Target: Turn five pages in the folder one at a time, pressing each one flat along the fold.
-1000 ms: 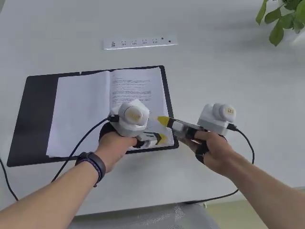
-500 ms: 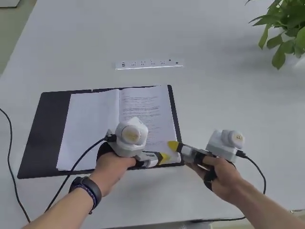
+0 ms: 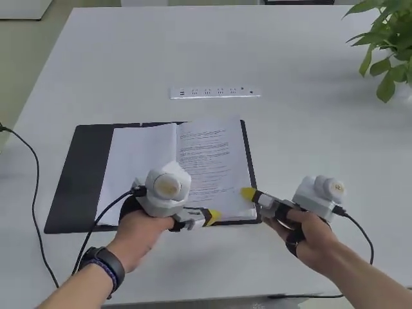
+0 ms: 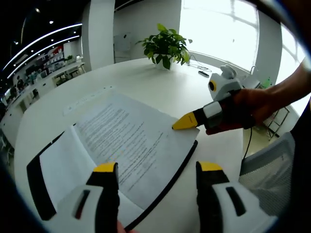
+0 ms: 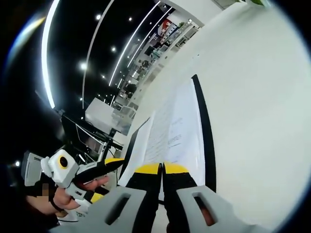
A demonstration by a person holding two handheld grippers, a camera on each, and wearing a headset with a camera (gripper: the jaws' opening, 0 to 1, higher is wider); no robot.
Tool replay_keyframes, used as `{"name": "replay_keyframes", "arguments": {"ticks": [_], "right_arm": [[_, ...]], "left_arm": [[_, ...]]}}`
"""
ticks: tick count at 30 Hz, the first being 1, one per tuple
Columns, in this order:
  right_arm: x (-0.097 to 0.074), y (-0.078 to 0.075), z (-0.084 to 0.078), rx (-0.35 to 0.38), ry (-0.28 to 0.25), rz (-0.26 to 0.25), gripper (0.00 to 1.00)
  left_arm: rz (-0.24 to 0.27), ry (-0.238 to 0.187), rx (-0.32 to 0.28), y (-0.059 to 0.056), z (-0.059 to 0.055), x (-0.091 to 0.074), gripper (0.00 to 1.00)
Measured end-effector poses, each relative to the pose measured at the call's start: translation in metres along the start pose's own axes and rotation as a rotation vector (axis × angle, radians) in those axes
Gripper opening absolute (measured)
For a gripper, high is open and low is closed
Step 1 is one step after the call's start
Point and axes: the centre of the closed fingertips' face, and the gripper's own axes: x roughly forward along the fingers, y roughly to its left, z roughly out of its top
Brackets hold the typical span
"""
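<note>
1. Head view: the open folder (image 3: pixel 84 174) lies flat on the white table (image 3: pixel 309 116). A blank sheet (image 3: pixel 145 161) sits left of the fold and the printed page (image 3: pixel 212 164) right of it.
   - The right gripper (image 3: pixel 248 192) points its yellow tip at the printed page's outer edge, at about 4 o'clock on the folder.
   - The left gripper (image 3: pixel 207 219) hovers at the folder's 6 o'clock edge.
   - The step looks like picking up the next page. It calls for catching one sheet only at that lower corner and carrying it in a low arc towards 9 o'clock. The left gripper can then press along the fold from 6 to 12 o'clock.
2. Left gripper view: the left gripper (image 4: pixel 158 167) has its jaws spread wide and holds nothing. The folder's near corner lies between them. The right gripper (image 4: pixel 184 121) touches the printed page (image 4: pixel 121 141) at its edge, towards 1 o'clock.
3. Right gripper view: the right gripper (image 5: pixel 162 168) has its jaws pressed together. I cannot tell whether a sheet is caught between them. The printed page (image 5: pixel 182 126) stretches towards 12 o'clock, and the left gripper (image 5: pixel 107 178) waits at 8 o'clock.
</note>
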Motion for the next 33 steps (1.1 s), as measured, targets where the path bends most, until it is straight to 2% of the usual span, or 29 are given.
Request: {"name": "replay_keyframes", "arguments": {"ticks": [4,9,18,24,33], "right_arm": [[-0.001,0.006,0.002,-0.001,-0.018,0.006,0.0],[0.001,0.017,0.006,-0.005,-0.041,0.012,0.0],[0.005,0.04,0.013,-0.045,-0.062,0.039,0.0],[0.01,0.06,0.017,-0.087,-0.067,0.068,0.0],[0.027,0.107,0.018,-0.161,-0.056,0.142,0.0]], "left_arm": [[0.02,-0.001,0.015,0.006,-0.006,-0.014,0.64],[0.06,-0.035,-0.024,0.021,-0.008,-0.035,0.66],[0.118,-0.072,-0.033,0.05,-0.011,-0.068,0.66],[0.152,-0.097,-0.055,0.068,-0.016,-0.089,0.66],[0.187,-0.113,-0.084,0.083,-0.031,-0.113,0.67]]}}
